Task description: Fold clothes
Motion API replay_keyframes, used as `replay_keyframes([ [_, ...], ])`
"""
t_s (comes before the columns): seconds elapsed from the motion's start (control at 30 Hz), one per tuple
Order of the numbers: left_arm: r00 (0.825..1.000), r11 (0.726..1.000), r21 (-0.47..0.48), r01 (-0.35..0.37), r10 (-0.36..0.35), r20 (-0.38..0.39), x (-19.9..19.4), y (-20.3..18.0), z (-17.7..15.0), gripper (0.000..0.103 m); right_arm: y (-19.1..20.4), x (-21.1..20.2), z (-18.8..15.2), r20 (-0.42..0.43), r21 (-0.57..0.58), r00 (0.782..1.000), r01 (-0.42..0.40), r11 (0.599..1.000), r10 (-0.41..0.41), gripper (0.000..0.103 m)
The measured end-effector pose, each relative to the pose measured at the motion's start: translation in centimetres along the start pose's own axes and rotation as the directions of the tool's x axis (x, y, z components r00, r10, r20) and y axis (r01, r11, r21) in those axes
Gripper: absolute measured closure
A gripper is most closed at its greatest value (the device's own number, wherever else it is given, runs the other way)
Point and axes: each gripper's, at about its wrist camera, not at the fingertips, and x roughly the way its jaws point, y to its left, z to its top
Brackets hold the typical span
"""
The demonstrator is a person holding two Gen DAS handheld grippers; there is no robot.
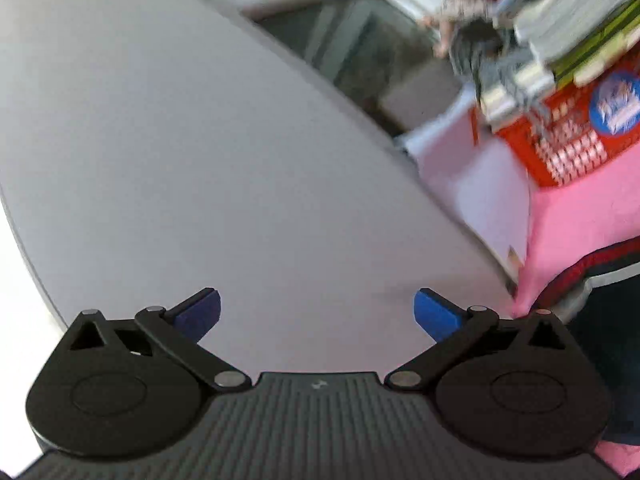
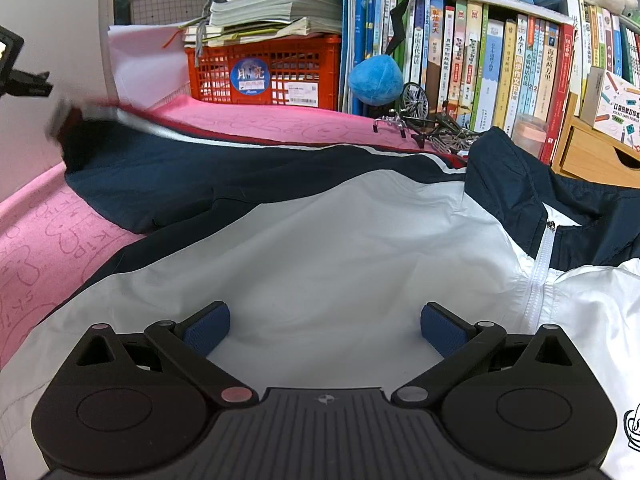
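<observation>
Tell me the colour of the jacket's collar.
Navy blue collar on the jacket, clearest in the right wrist view.

The left wrist view looks along its wide-spread blue fingertips (image 1: pixel 434 314) at a blurred pale wall (image 1: pixel 180 140), tilted, with the pink mat (image 1: pixel 576 224) at its right edge; the right wrist view sits low and close over the white and navy jacket (image 2: pixel 320 240), facing the bookshelf (image 2: pixel 500 60); both views share the red plastic crate (image 1: pixel 576 136) (image 2: pixel 264 68) under stacked papers (image 1: pixel 576 28) (image 2: pixel 276 12), and the mat.
</observation>
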Motion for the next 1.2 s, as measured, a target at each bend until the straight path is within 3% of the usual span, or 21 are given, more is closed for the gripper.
replay_keyframes([
  [0.07, 0.993, 0.992, -0.046, 0.114, -0.115, -0.01, -0.8, 0.0, -0.2, 0.0, 0.0, -0.1, 0.0, 0.004, 0.003, 1.0, 0.005, 1.0, -0.005, 0.0],
  [0.13, 0.965, 0.962, -0.081, 0.262, -0.262, 0.018, -2.7, -0.1, 0.0, 0.0, -0.3, -0.7, -0.1, 0.022, 0.013, 0.999, 0.029, 1.0, -0.029, 0.0],
  [0.2, 0.91, 0.908, -0.073, 0.413, -0.409, 0.059, -4.8, -0.9, 0.8, 0.0, -1.2, -1.9, -0.4, 0.06, 0.032, 0.996, 0.062, 0.998, -0.064, 0.0],
  [0.27, 0.826, 0.828, -0.048, 0.559, -0.551, 0.122, -7.4, -1.8, 1.9, 0.0, -3.0, -3.6, -0.8, 0.091, 0.059, 0.989, 0.112, 0.992, -0.118, 0.0],
  [0.33, 0.716, 0.724, -0.017, 0.689, -0.678, 0.167, -9.7, -3.1, 2.9, 0.0, -5.1, -5.2, -1.3, 0.111, 0.083, 0.976, 0.177, 0.981, -0.185, 0.0],
  [0.43, 0.526, 0.541, 0.039, 0.84, -0.83, 0.186, -13.4, -5.7, 4.6, 0.0, -8.8, -6.7, -2.8, 0.081, 0.123, 0.947, 0.301, 0.946, -0.312, 0.002],
  [0.53, 0.347, 0.365, 0.089, 0.927, -0.922, 0.174, -16.7, -8.5, 5.4, 0.0, -12.5, -7.3, -4.8, 0.012, 0.187, 0.928, 0.365, 0.912, -0.373, 0.012],
  [0.6, 0.228, 0.249, 0.131, 0.96, -0.961, 0.158, -19.3, -10.4, 5.7, 0.0, -14.2, -6.9, -5.8, -0.057, 0.218, 0.919, 0.393, 0.893, -0.39, 0.032],
  [0.63, 0.179, 0.202, 0.152, 0.968, -0.972, 0.149, -20.6, -11.3, 5.8, 0.0, -14.8, -6.6, -6.2, -0.07, 0.231, 0.911, 0.41, 0.882, -0.406, 0.032],
  [0.7, 0.177, 0.203, 0.208, 0.957, -0.975, 0.136, -23.2, -13.5, 5.8, 0.0, -16.0, -6.3, -6.3, -0.065, 0.276, 0.913, 0.405, 0.872, -0.403, 0.032],
  [0.77, 0.231, 0.255, 0.257, 0.932, -0.966, 0.118, -24.2, -16.4, 6.0, 0.0, -17.1, -5.7, -6.0, -0.067, 0.307, 0.914, 0.4, 0.864, -0.4, 0.031],
  [0.83, 0.281, 0.305, 0.238, 0.922, -0.951, 0.129, -23.5, -18.3, 6.0, 0.0, -18.5, -4.6, -5.4, -0.07, 0.331, 0.907, 0.414, 0.848, -0.416, 0.029],
  [0.97, 0.35, 0.359, 0.107, 0.927, -0.932, 0.095, -20.4, -20.3, 7.7, 0.0, -21.8, -2.4, -4.2, -0.079, 0.374, 0.889, 0.445, 0.813, -0.45, 0.016],
  [1.0, 0.382, 0.39, 0.089, 0.917, -0.919, 0.092, -19.7, -20.4, 8.1, 0.0, -22.5, -2.0, -3.9, -0.084, 0.381, 0.885, 0.454, 0.806, -0.459, 0.012],
  [1.1, 0.445, 0.448, 0.029, 0.894, -0.893, 0.072, -17.9, -19.7, 9.3, 0.0, -24.1, -1.3, -3.1, -0.095, 0.384, 0.888, 0.45, 0.806, -0.45, 0.014],
  [1.13, 0.451, 0.453, 0.01, 0.892, -0.89, 0.073, -17.2, -19.4, 9.7, 0.0, -24.2, -1.6, -3.0, -0.088, 0.384, 0.897, 0.431, 0.816, -0.433, 0.015],
  [1.17, 0.398, 0.4, -0.002, 0.917, -0.911, 0.108, -16.5, -18.5, 10.0, 0.0, -24.3, -2.1, -3.0, -0.069, 0.384, 0.911, 0.401, 0.832, -0.407, 0.016],
  [1.2, 0.322, 0.325, -0.002, 0.946, -0.936, 0.14, -15.8, -17.9, 10.3, 0.0, -24.4, -2.8, -3.1, -0.029, 0.381, 0.931, 0.347, 0.857, -0.364, 0.016],
])
